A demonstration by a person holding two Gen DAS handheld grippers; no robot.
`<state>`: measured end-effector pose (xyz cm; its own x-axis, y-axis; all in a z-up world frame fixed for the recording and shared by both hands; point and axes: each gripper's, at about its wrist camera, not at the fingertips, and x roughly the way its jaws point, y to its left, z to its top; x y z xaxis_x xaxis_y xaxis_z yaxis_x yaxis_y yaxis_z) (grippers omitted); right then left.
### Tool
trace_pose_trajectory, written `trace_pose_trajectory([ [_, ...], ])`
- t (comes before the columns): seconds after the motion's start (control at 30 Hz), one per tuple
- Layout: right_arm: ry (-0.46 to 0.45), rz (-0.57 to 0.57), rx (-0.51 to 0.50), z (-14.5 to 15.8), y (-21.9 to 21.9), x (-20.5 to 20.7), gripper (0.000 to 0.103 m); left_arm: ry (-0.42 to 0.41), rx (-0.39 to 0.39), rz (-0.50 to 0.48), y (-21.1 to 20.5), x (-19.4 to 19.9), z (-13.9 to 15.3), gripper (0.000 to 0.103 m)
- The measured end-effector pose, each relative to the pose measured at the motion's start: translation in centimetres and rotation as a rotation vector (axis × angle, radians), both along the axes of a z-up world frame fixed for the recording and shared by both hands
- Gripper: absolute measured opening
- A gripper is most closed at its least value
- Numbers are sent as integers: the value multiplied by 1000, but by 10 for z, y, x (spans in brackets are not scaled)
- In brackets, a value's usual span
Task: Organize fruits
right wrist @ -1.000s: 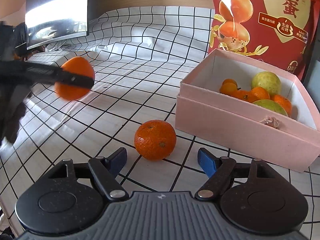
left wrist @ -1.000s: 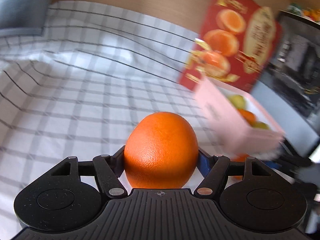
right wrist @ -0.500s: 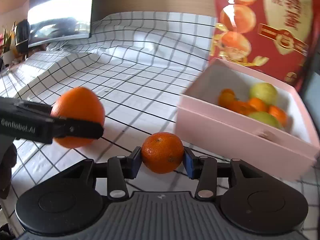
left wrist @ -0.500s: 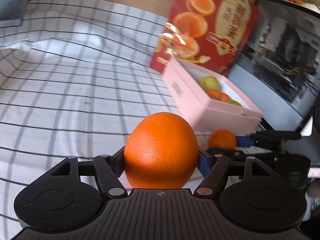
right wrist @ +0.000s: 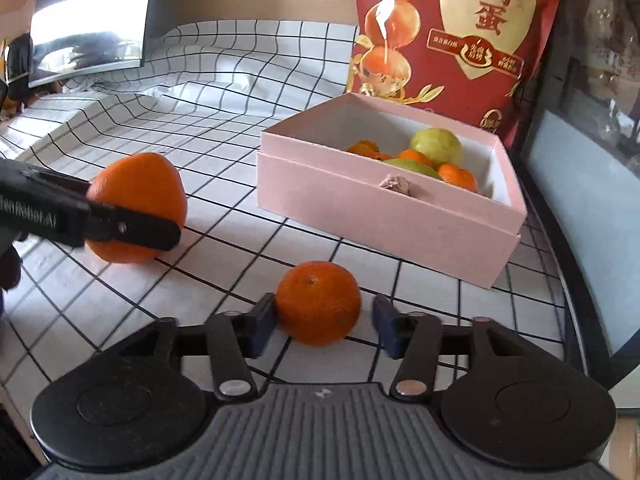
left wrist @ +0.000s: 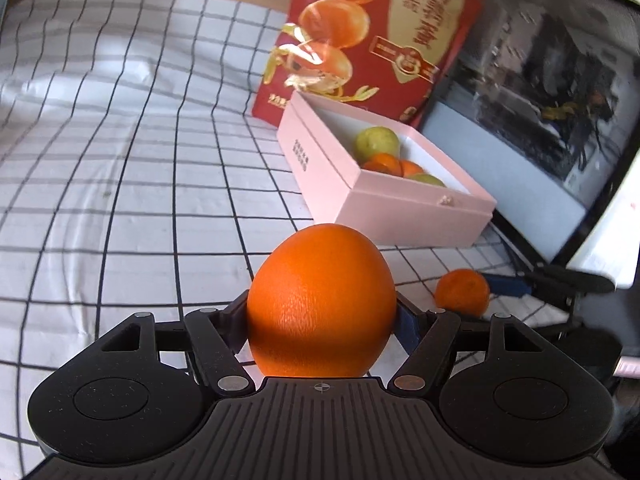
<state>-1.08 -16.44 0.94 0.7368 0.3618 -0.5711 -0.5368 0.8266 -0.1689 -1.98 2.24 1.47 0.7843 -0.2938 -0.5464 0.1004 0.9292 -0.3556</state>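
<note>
Our left gripper (left wrist: 322, 314) hid most of its own fingers behind the large orange (left wrist: 321, 302) it was clamped on, and the underside of that fruit was cut off by the gripper body. The side of the pink box (left wrist: 384, 204) concealed part of the fruit inside it; we could make out a green fruit (left wrist: 377, 142) and some small oranges (left wrist: 383, 163), but not how many. Only the right wrist view showed the large orange from the side, lifted above the checked cloth (right wrist: 224, 120), well apart from the box. There our right gripper (right wrist: 324, 322) stood with its jaws apart around the mandarin (right wrist: 319, 303), which sat on the cloth just in front of the box; the left pad (right wrist: 264, 320) seemed to touch it, the right pad (right wrist: 384, 322) stood clear. The red bag (right wrist: 452, 32) stood behind the box.
</note>
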Motion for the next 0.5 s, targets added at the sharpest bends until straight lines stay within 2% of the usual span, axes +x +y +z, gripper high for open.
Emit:
trace_pose_trajectory([
  [0.1, -6, -8, -15, 1, 2, 1, 76, 8, 1, -1, 0, 2, 1, 75],
  [0.27, 23, -41, -13, 0, 0, 7, 89, 9, 42, -4, -6, 1, 1, 75],
  [0.37, 74, -51, 13, -1, -5, 15, 92, 1, 49, -8, -6, 0, 0, 74],
  [0.43, 139, -67, 61, -1, -12, 25, 98, 1, 52, -5, -7, 0, 0, 74],
  [0.47, 156, -55, 62, -2, -12, 28, 103, 1, 55, -4, -8, 0, 0, 74],
  [0.5, 151, -42, 42, -3, -10, 27, 103, 0, 58, -2, -8, 0, 0, 74],
])
